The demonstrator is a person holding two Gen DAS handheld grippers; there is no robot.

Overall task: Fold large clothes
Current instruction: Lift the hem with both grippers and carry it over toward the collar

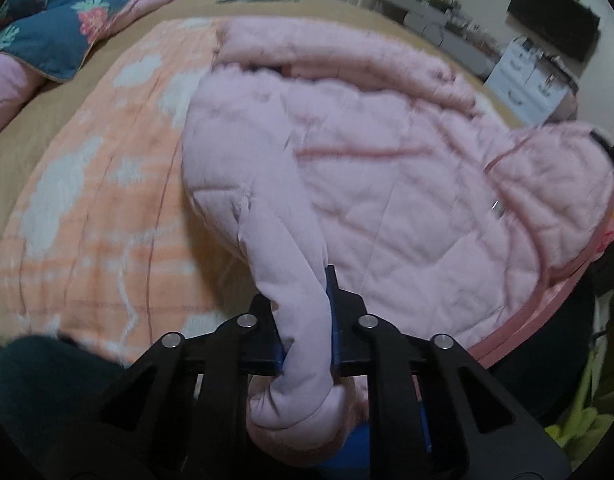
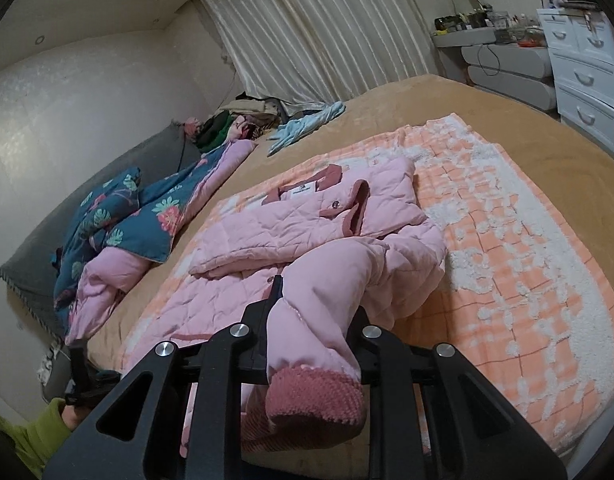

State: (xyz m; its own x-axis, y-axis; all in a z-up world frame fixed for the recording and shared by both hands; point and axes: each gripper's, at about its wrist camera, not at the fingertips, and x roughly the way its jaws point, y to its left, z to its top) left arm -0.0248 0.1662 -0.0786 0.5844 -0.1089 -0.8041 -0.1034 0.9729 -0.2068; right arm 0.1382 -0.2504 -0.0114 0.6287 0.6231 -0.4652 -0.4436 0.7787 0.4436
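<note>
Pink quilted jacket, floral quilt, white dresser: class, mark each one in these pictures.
pink quilted jacket [image 2: 267, 228], right wrist view, on its quilted front panel.
floral quilt [image 2: 147, 216], right wrist view, on its dark blue patterned side.
white dresser [image 2: 583, 76], right wrist view, on a drawer front.

Your left gripper [image 1: 307, 316] points steeply down. Its two black fingers [image 1: 267, 332] are squeezed tight on a pink jacket sleeve [image 1: 291, 280], which hangs out below them. Your right gripper [image 2: 313, 320] tilts down only a little. Its jaws are pinched on the other sleeve [image 2: 323, 312], just ahead of the dark pink knit cuff [image 2: 315, 400], which sits behind its fingers.
</note>
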